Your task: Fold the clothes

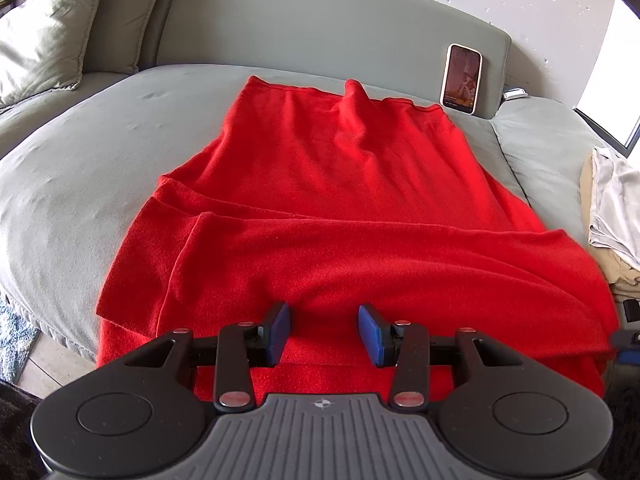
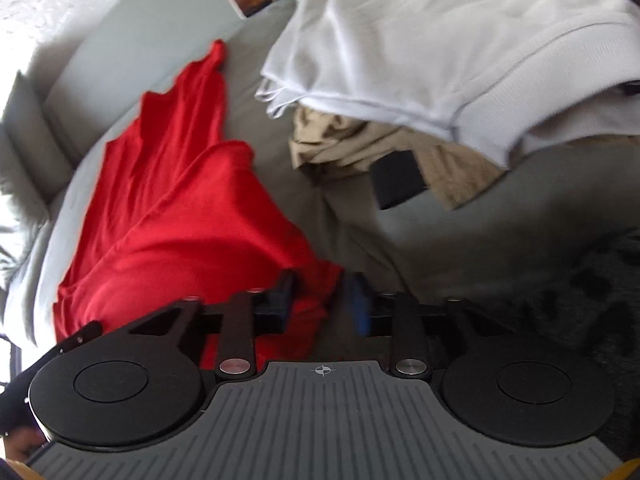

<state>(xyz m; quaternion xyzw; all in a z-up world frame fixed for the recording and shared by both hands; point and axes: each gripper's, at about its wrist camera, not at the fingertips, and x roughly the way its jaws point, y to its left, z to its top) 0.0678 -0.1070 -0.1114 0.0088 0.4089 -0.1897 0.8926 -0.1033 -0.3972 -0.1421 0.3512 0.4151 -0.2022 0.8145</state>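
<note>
Sofa cushion [image 1: 100, 168], wide and grey, bears a red garment [image 1: 340, 200] spread flat, its near edge doubled over and hanging off the front. White shirt [image 2: 440, 40] and tan clothing [image 2: 360, 140] are heaped just beside it. Left gripper [image 1: 324, 330] hovers over the near fold, jaws apart, gripping nothing. Right gripper [image 2: 320, 300] straddles a red corner, jaws apart; blur hides whether they pinch. Likely risks: the corner slipping free, one layer lifting alone, or the hem catching the pile.
</note>
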